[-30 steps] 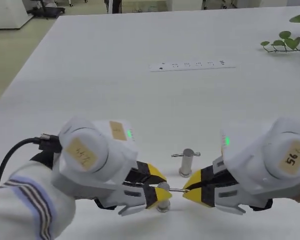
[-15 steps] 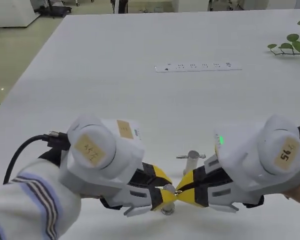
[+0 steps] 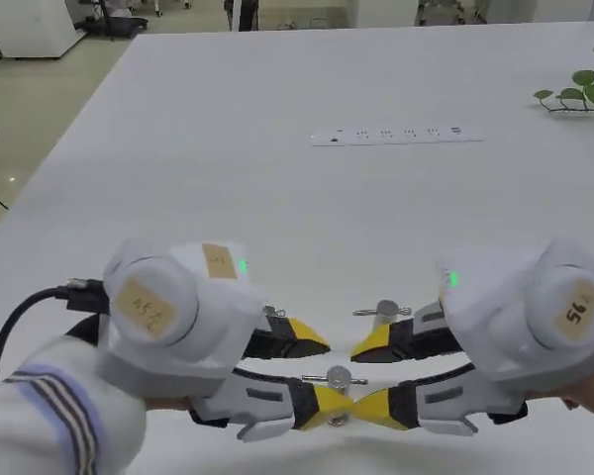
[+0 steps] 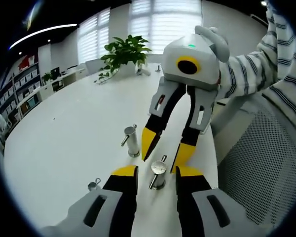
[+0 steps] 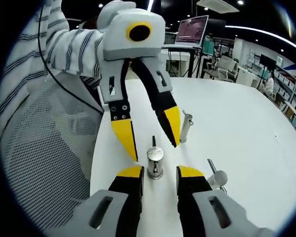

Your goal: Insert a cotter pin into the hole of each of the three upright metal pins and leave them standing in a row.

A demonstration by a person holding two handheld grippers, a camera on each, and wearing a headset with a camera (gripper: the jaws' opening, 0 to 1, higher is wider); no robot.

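Left gripper (image 4: 157, 172): spread wide, held nothing.
Right gripper (image 5: 160, 171): spread wide, held nothing.
Upright silver metal pin (image 3: 338, 380): stood between both claws, lower centre.

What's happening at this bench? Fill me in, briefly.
A person is working two handheld grippers on upright metal pins on a white table. The left gripper and right gripper face each other, both open, jaws either side of the nearest pin, which has a cotter pin through its top. A second pin just behind also carries one. A third pin stands to the side and seems fitted too.
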